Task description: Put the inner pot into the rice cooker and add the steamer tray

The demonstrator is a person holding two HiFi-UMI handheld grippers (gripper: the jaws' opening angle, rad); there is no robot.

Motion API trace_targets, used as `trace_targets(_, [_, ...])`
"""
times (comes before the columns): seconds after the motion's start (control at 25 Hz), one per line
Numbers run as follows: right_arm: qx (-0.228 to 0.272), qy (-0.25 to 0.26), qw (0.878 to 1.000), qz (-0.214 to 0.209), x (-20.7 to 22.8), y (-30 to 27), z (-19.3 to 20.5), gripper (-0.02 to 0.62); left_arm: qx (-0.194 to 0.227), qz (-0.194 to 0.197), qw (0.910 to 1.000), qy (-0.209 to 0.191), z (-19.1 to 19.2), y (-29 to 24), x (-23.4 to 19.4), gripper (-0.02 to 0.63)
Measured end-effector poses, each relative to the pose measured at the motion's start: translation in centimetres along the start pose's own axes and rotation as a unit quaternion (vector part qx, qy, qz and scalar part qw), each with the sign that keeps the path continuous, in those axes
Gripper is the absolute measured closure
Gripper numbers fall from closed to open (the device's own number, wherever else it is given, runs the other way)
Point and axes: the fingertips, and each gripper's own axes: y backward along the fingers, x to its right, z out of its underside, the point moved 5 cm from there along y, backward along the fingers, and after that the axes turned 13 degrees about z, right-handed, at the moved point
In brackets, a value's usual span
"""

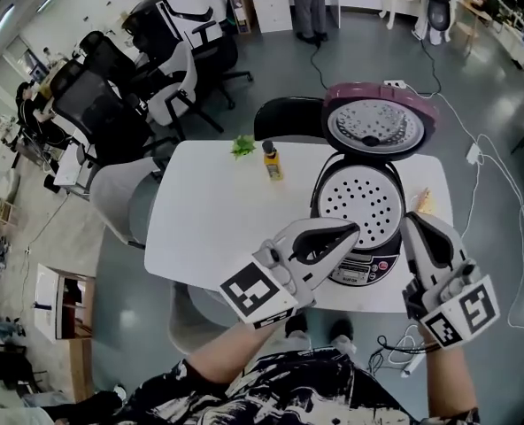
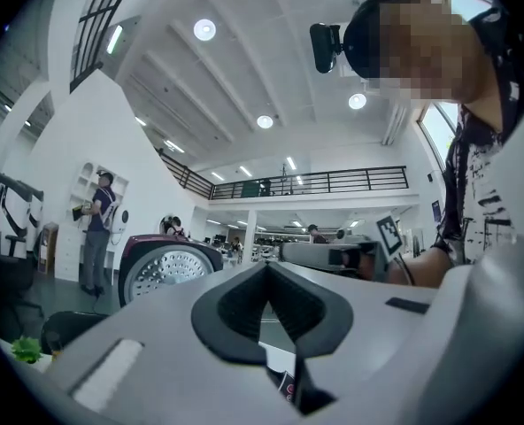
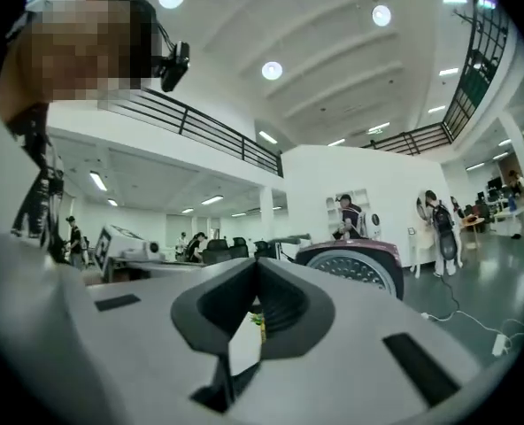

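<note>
- White surface (image 1: 209, 220); bearing cooker (image 1: 365, 269), bottle (image 1: 272, 161), green sprig (image 1: 242, 145).
- Maroon lid (image 1: 374, 127): raised, open behind cooker body.
- Perforated tray (image 1: 361, 200): seated level in cooker mouth, covering the opening.
- Pot: not visible; presumably under tray, cannot confirm.
- Left hand-held gripper (image 1: 350, 231): jaws closed together, nothing between; held over near edge of surface, tips over cooker's front rim.
- Right hand-held gripper (image 1: 414, 227): jaws closed, empty; at cooker's right front, clear of tray.
- Progress, judged: tray placement done, pot placement likely done; little or nothing left. Lid open, closing not requested.
</note>
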Motion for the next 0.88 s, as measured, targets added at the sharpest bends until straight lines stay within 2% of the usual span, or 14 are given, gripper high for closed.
trace_targets(0.12, [0.017,0.023,0.999,-0.022,-1.2,2.0,-0.3,0.596,-0.002,0.004,1.0000,-0.006,-0.6,-1.3,0.4,0.601])
trace_targets(0.2, [0.027,0.038,0.999,-0.022,-1.2,2.9,-0.4,0.597,-0.002,0.007,1.0000,-0.005,-0.8,-2.3,0.7,0.601])
trace_targets(0.36, [0.045,0.044,0.998,0.012,0.3,4.2,-1.0,0.597,-0.008,0.002,0.9999,-0.006,-1.2,-3.2,1.5,0.601])
trace_targets(0.56, [0.041,0.044,0.996,0.061,3.3,5.3,-1.5,0.597,-0.006,-0.013,0.9997,-0.018,-1.5,-3.7,2.3,0.601])
trace_targets(0.88, [0.017,0.030,0.997,0.067,4.2,5.3,-0.3,0.597,-0.014,-0.037,0.9990,-0.020,-1.6,-3.9,2.3,0.601])
